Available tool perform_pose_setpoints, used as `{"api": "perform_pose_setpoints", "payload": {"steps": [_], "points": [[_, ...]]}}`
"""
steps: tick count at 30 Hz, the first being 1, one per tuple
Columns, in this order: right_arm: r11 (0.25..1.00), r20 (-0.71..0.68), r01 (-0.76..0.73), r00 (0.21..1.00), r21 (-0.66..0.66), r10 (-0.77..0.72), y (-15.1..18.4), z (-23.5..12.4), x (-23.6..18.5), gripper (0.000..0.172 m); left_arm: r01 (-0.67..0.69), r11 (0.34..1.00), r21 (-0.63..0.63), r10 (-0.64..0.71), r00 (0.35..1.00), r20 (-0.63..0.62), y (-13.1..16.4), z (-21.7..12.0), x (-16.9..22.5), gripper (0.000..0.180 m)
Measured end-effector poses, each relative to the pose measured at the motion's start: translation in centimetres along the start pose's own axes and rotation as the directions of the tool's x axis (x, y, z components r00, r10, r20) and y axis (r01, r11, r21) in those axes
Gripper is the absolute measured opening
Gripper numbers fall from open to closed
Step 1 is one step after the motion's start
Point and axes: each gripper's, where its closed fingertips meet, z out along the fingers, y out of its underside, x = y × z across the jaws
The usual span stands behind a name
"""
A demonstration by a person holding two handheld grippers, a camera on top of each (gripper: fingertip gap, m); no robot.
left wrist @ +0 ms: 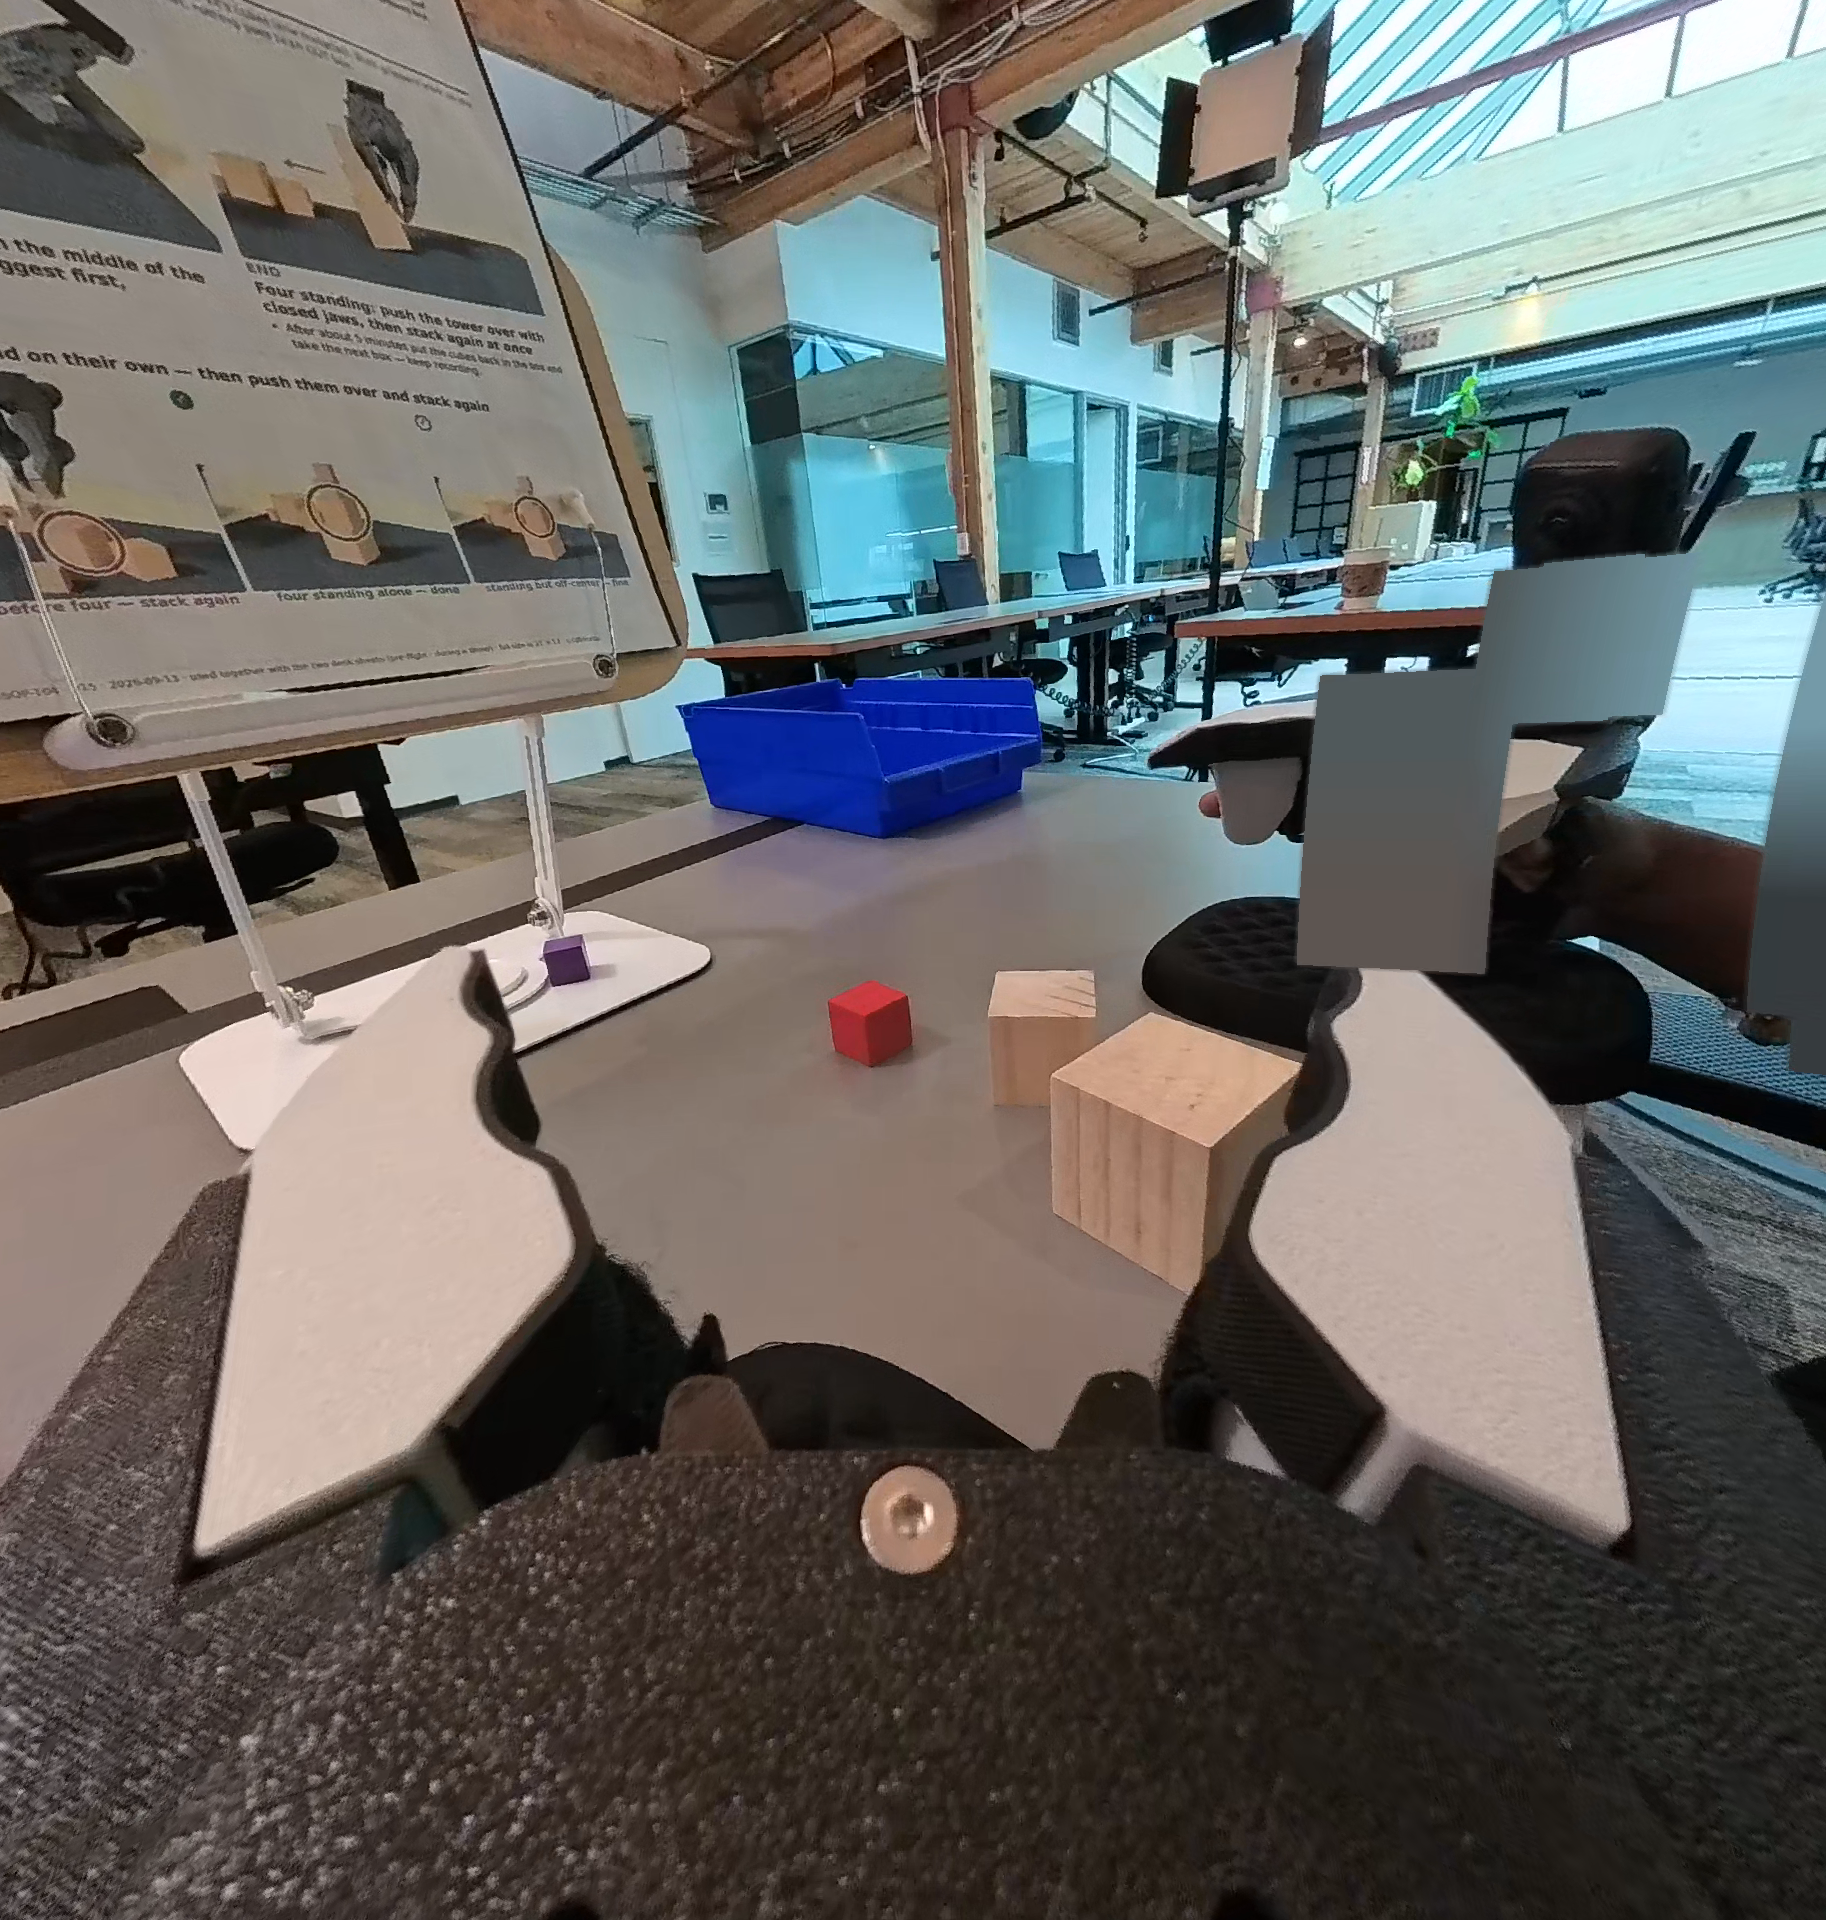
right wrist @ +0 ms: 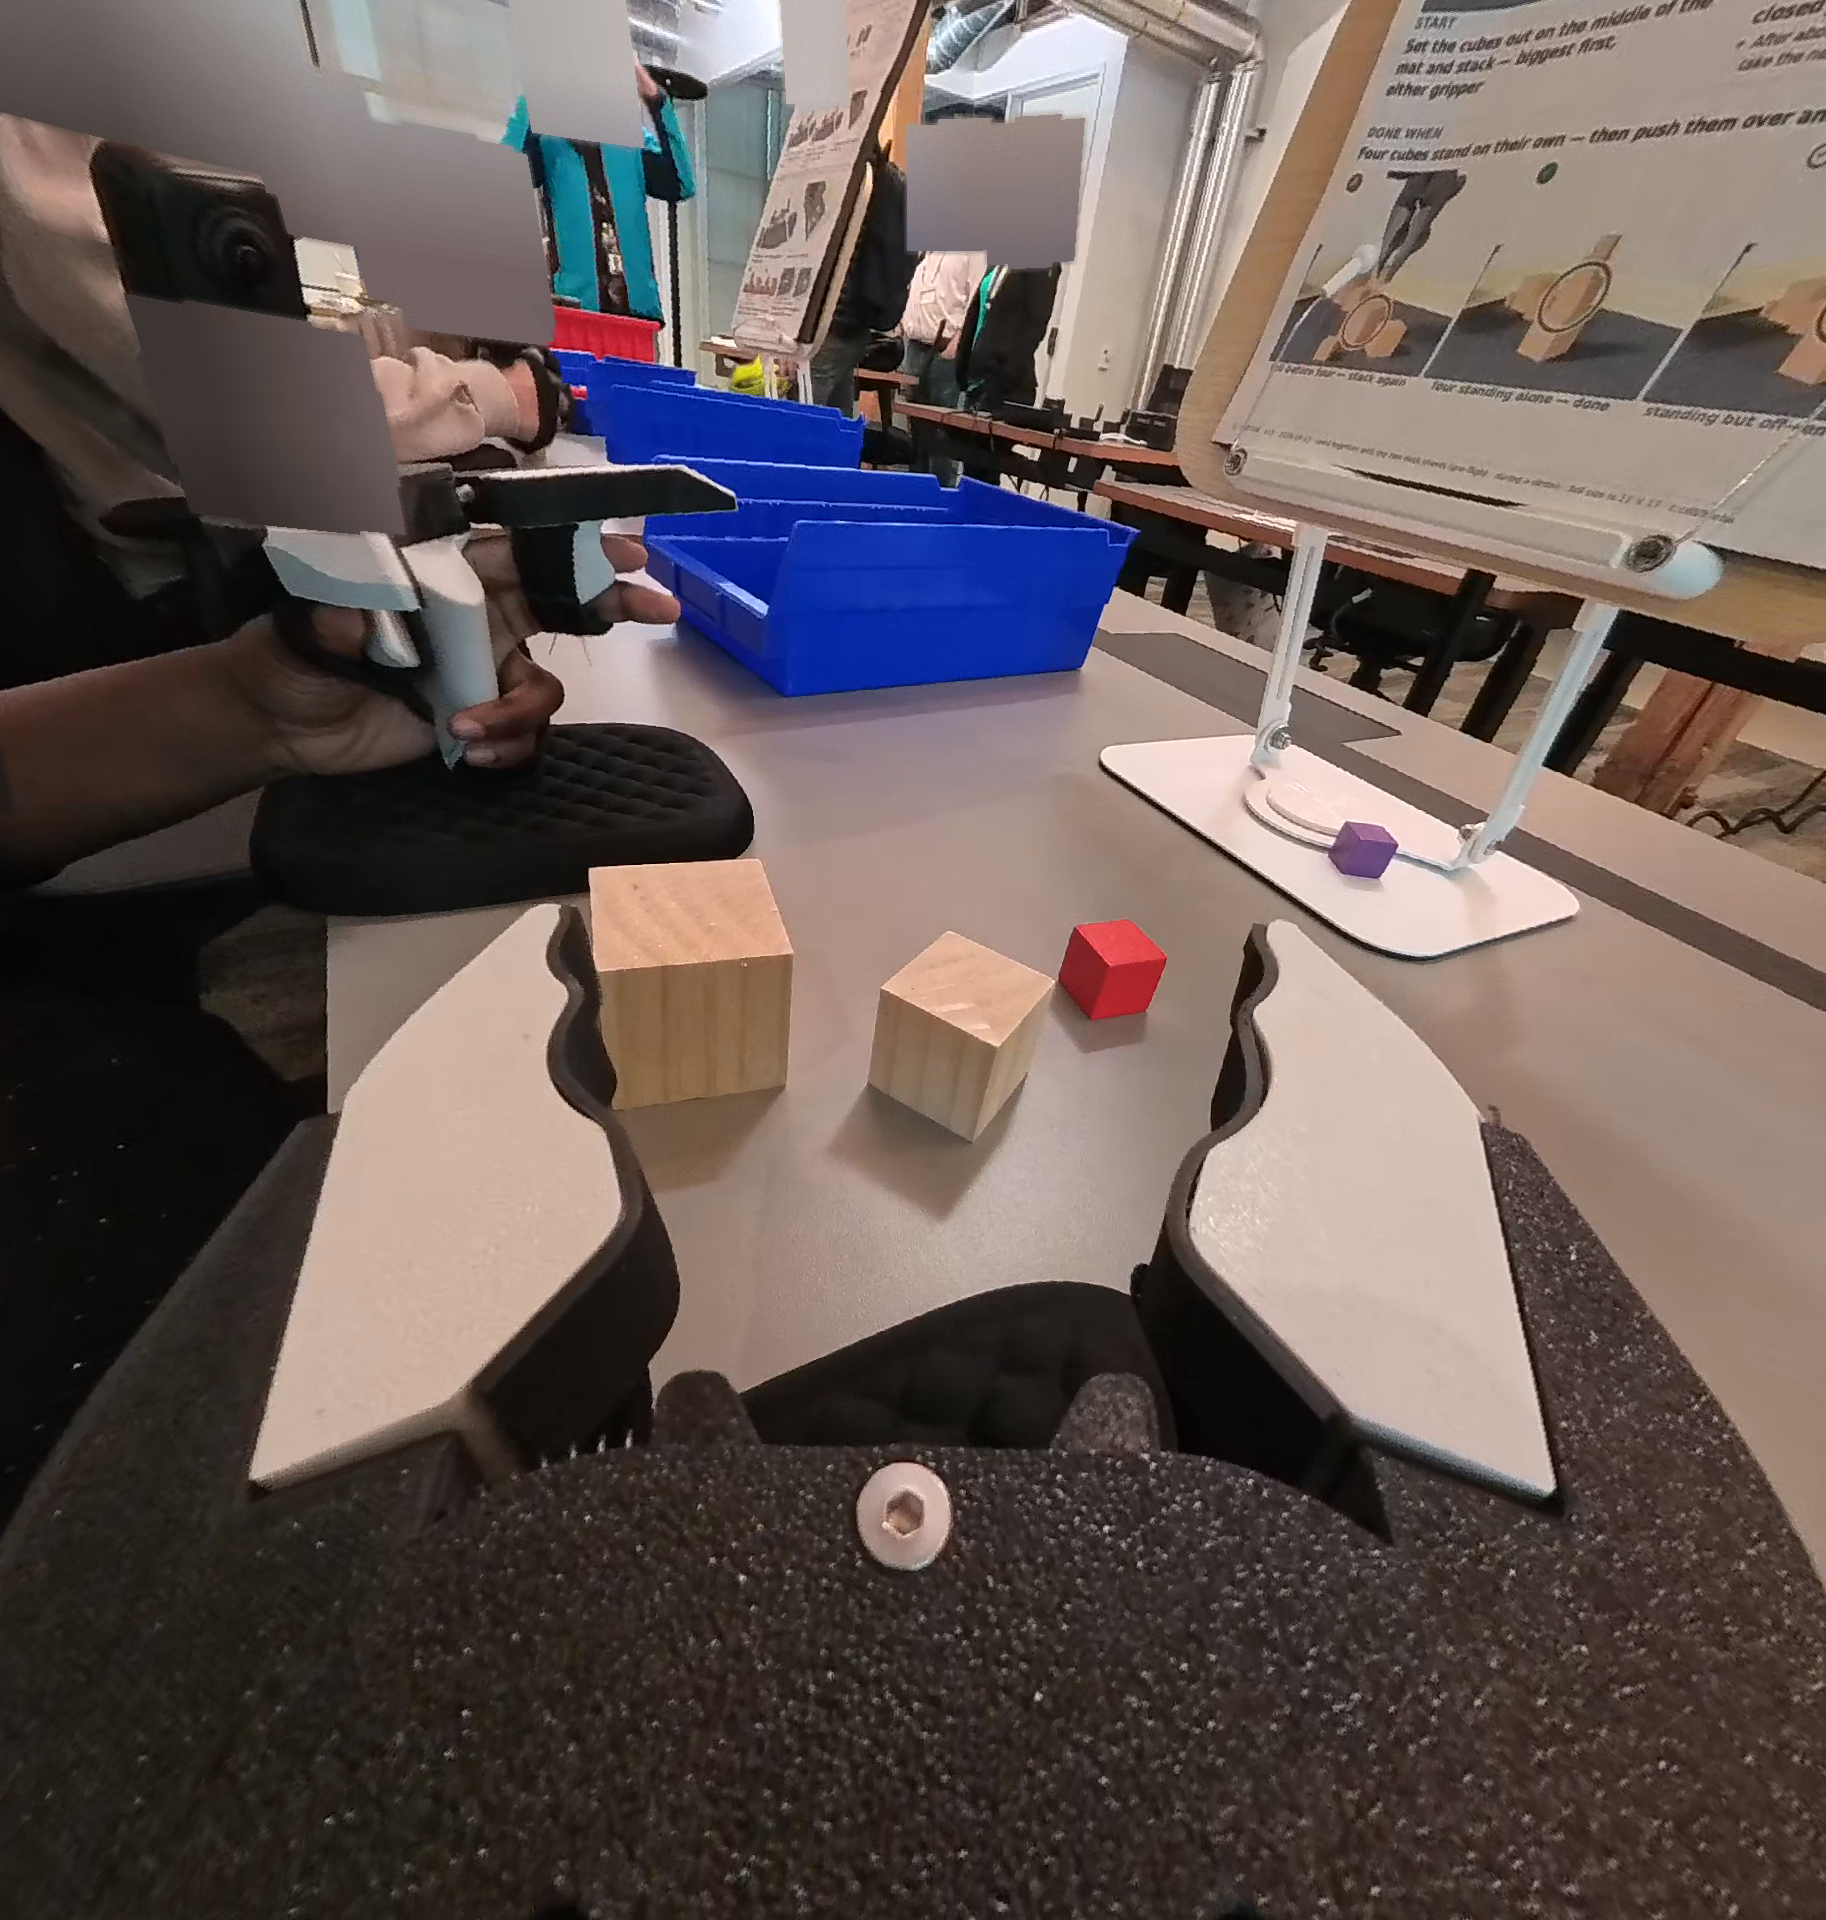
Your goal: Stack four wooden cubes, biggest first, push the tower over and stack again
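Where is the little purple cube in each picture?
Left wrist view: the purple cube sits left of middle, on the white stand base, just past the left finger's tip.
Right wrist view: the same cube sits right of middle, on that base.
Shared landmark: the red cube on the grey table.

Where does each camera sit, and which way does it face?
Left wrist view: on the left hand-held gripper, low over the table, facing the cubes and blue bin; its open fingers show.
Right wrist view: on the right hand-held gripper, facing the same cubes; its open fingers and a hand show.
Shared: red cube, big wooden cube, bin.
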Motion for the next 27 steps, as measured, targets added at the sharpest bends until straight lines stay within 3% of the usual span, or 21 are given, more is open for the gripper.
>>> {"api": "perform_pose_setpoints", "payload": {"steps": [27], "points": [[1.000,-0.024,-0.006,1.000,-0.029,0.006,0.28,0.28,0.31,0.114,0.009,1.000,-0.021,-0.009,1.000,0.006,0.35,0.23,-0.16,0.136]]}}
